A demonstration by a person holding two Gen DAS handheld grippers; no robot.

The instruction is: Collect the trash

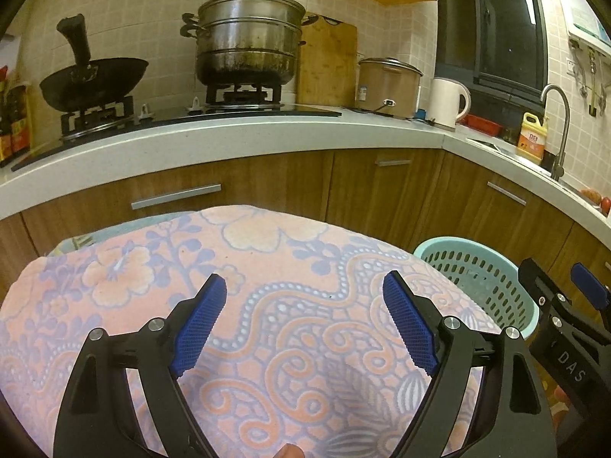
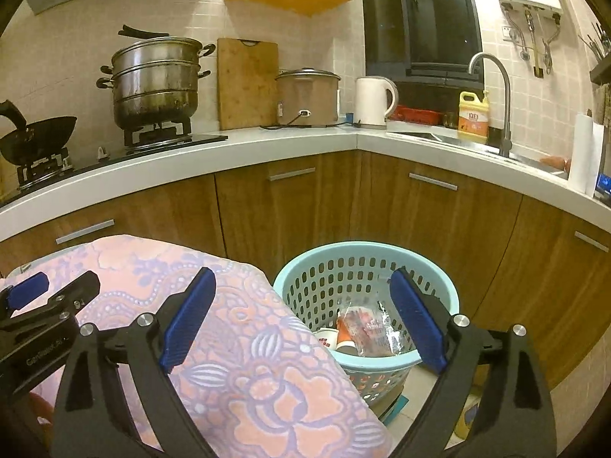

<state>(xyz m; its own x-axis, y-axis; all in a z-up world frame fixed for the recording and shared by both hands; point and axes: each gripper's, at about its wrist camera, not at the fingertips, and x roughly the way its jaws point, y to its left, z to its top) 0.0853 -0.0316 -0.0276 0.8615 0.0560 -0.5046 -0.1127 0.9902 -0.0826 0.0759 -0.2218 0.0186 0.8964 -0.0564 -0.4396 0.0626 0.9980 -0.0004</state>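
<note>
Wrapper (image 2: 372,330), crinkled and clear with red print, lies in basket (image 2: 366,253).

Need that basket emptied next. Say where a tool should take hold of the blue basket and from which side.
Grip the basket's rolled top rim, coming from above with one finger inside and one outside. The wall is perforated and thin and the mouth stands open upward. Take the side away from the cloth-covered table, which crowds its left edge.

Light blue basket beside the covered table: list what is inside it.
In the light blue basket: a clear crinkled wrapper with red print lying over a paper cup. Anything beneath them is hidden.
</note>
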